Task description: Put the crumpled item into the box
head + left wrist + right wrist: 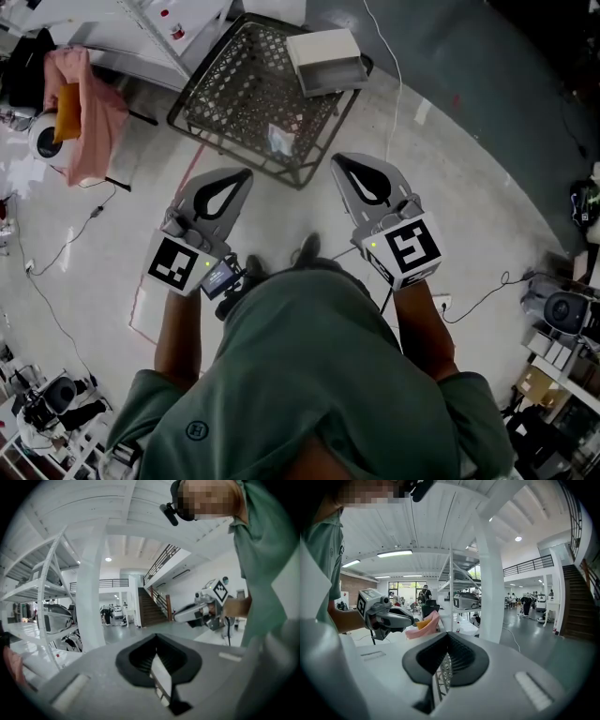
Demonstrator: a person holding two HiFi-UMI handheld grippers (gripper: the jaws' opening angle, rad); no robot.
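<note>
Shirt (309,375): green, lowest in view.
Left gripper (244,176): jaws together, empty.
Right gripper (343,165): jaws together, empty.
Crumpled item (280,141): on mesh table (230,94), ahead between both grippers, apart; long axis too small to tell.
Box (323,58): table's far corner.

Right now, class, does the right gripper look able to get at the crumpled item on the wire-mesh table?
Probably yes: nothing stands between the right gripper and the crumpled item, though its jaws are shut.

Left tongs (157,641) closed, seemingly empty; right tongs (179,617) beyond.
</note>
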